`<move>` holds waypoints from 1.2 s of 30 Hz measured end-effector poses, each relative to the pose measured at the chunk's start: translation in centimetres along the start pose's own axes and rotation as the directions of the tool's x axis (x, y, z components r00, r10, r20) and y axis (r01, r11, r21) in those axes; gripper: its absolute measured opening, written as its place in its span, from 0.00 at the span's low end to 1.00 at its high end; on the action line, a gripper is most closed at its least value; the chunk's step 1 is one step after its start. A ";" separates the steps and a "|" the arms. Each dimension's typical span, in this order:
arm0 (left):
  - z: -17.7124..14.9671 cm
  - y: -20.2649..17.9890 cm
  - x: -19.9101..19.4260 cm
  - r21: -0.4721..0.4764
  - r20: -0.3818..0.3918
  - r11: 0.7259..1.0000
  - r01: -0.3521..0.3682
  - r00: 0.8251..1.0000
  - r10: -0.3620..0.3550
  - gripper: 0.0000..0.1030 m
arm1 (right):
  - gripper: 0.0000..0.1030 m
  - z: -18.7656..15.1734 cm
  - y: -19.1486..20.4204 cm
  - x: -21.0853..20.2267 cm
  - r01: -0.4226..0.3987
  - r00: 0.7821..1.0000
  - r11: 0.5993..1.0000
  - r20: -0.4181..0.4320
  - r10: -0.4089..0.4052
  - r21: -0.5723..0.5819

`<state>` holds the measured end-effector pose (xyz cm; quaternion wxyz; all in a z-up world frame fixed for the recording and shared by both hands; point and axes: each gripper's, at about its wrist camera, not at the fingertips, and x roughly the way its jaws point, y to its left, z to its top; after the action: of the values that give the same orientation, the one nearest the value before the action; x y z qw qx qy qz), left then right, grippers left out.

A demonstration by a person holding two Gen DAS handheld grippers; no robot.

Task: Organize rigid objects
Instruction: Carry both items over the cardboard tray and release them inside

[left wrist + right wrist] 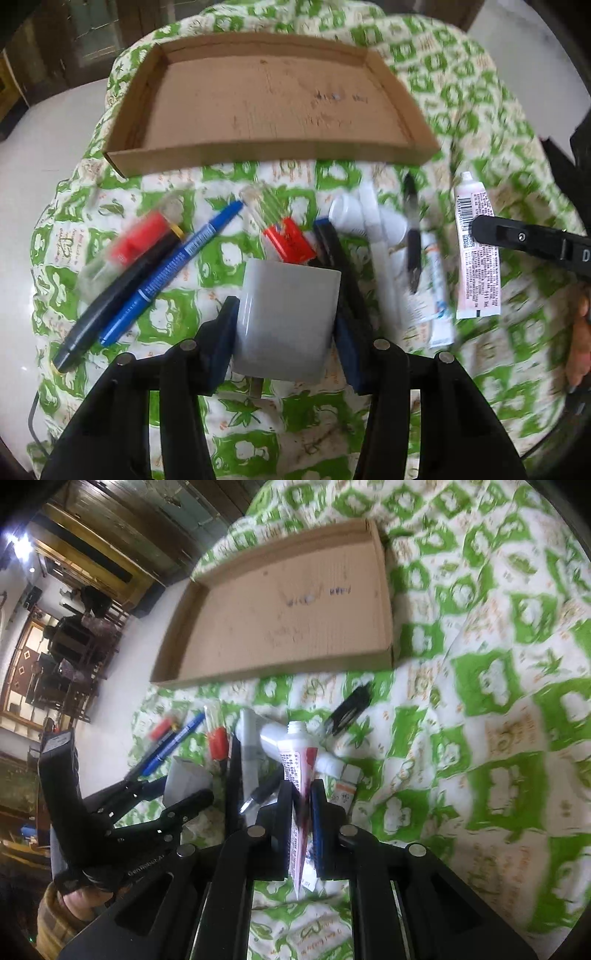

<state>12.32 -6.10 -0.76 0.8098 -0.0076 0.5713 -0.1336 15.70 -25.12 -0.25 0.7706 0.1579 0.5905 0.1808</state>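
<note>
Risk assessment, both hands loaded. Left gripper (286, 325) has its fingers closed on a white charger block (286, 319), pads pressing its two flat sides, the block held above the green-and-white cloth (461, 110). Right gripper (299, 812) has its fingers nearly together on a thin ointment tube (300, 775), pinched edge-on with its capped end pointing far and its crimped tail hanging near.

Cardboard tray (266, 155) lies empty at the far side, well apart from both loads. Between it and the grippers sits the remaining clutter: blue pen (173, 266), black marker (118, 291) beside it, a red-capped item (290, 240), a white bottle (347, 214) and other small pieces, closely packed.

Findings, as judgement:
- The block's smooth sides offer little friction; a tilt during carry could let it slide out.
- The tube is soft and gripped on a narrow line; it may twist or slip downward.
- A low pass over the pile could drag pens or the bottle.
- The two grippers work close together in the right wrist view; converging on the tray at once risks a collision.
- The soft, rumpled cloth may let the tray shift on contact.
</note>
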 end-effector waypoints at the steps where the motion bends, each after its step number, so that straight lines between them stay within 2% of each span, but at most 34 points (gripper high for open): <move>1: -0.3 0.7 -0.4 -0.008 0.009 1.000 0.006 1.000 -0.006 0.46 | 0.09 0.2 0.1 -0.6 0.002 1.000 1.000 0.021 -0.002 -0.005; 5: 1.5 2.2 -1.7 -0.039 0.055 0.999 0.008 0.998 -0.006 0.46 | 0.09 1.2 0.7 -2.0 0.057 0.993 0.997 0.109 -0.051 -0.053; 11: 3.2 4.2 -2.8 -0.080 0.123 0.996 -0.027 0.992 0.036 0.46 | 0.09 3.3 0.8 -1.0 0.082 0.986 0.995 0.152 -0.072 -0.063; 22: 9.7 7.2 -0.5 -0.159 0.140 0.987 -0.029 0.989 0.052 0.46 | 0.09 9.6 -0.3 0.7 0.089 0.974 0.995 0.214 -0.079 -0.035; 28: 12.2 8.5 2.2 -0.180 0.119 0.982 -0.056 0.990 0.078 0.46 | 0.09 11.8 -0.8 2.9 0.124 0.974 0.992 0.192 -0.118 -0.023; 36: 13.0 8.9 4.9 -0.173 0.093 0.980 -0.098 0.989 0.115 0.46 | 0.07 13.3 -1.6 5.7 0.153 0.979 0.988 0.135 -0.151 -0.007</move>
<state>27.80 -0.41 -2.26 0.8405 -0.0518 0.5378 -0.0408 30.11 -24.27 -2.50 0.8215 0.1173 0.5460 0.1156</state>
